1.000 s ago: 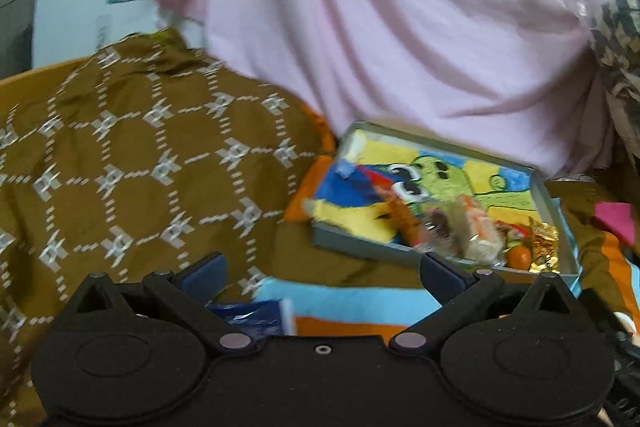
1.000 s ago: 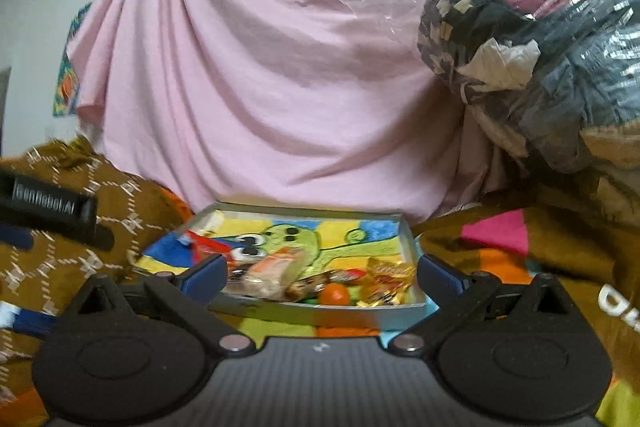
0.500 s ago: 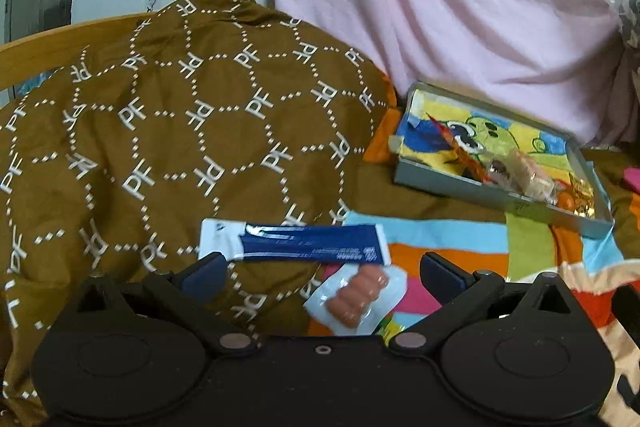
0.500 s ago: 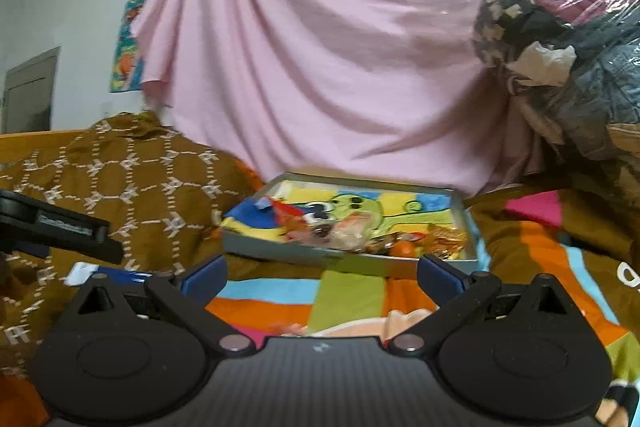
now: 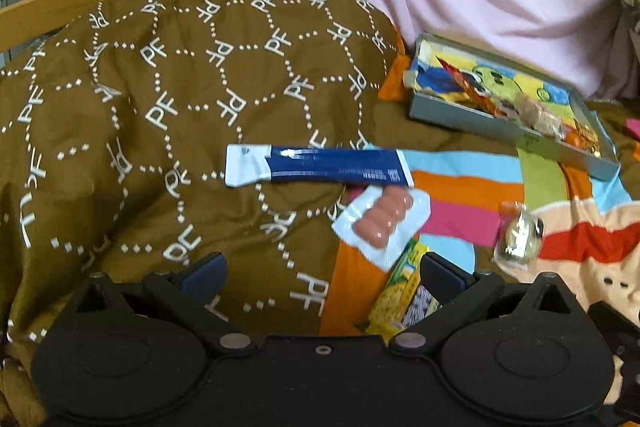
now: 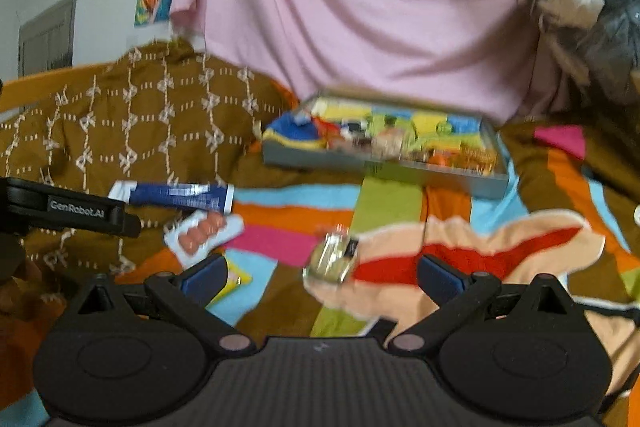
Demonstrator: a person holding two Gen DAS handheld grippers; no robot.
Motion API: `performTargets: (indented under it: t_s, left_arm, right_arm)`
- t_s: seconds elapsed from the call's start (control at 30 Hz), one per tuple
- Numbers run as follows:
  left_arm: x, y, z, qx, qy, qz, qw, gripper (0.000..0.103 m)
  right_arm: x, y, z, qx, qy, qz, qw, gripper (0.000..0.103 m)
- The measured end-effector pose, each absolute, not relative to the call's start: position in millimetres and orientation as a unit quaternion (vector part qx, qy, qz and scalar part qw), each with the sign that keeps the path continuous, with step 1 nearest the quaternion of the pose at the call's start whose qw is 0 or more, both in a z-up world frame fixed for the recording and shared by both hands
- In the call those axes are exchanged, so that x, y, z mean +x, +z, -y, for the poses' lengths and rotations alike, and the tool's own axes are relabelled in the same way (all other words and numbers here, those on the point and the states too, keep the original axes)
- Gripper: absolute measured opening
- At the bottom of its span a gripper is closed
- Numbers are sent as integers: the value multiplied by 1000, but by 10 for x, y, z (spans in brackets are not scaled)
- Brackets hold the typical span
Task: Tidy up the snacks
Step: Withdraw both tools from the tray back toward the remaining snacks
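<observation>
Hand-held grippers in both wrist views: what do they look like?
Each is matte black plastic with two round hubs, angled linkage arms on silver pivot pins, and dark blue finger pads. The right hand-held gripper has a ribbed base; the left hand-held gripper bears white "GenRobot.AI" lettering, seen in the right view.

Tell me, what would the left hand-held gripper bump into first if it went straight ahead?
Probably the sausage pack, which lies just ahead between the open fingers of the left hand-held gripper, with the blue packet right behind it. Depth is hard to judge.

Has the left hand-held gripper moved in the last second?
Yes. The left hand-held gripper has pulled back from the tin, which now sits farther off, upper right.
</observation>
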State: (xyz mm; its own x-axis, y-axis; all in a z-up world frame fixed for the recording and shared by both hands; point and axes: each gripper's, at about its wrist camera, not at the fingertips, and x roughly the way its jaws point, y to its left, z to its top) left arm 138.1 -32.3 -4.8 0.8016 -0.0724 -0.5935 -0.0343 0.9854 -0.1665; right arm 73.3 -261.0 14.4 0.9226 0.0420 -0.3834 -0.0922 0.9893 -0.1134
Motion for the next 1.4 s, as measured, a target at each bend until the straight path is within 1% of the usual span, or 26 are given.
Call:
performTargets:
  t_s: [0.3,0.6,0.97,1.2,1.4]
  left_arm:
    - [1280,-247,415,-53,-19,-328,943,102]
    - [1309,-299,552,-9,-26,-333,943,102]
    - [1420,-358,750,40,-46,-332,941,102]
    - [1514,-370,930,94,-62,-317,942,102]
    - [1610,-369,1008,106,-65,-300,946,102]
  right_arm:
    - [804,-33,2572,-76,28,-259,962,103]
    - [957,-111,2703,-35,21,-313,949,103]
    - [1125,-72,2752,-35,26,-314,948,103]
    - [1285,-97,2863,-13,28,-325,945,103]
    - [1465,-74,2907,-46,32,-290,955,103]
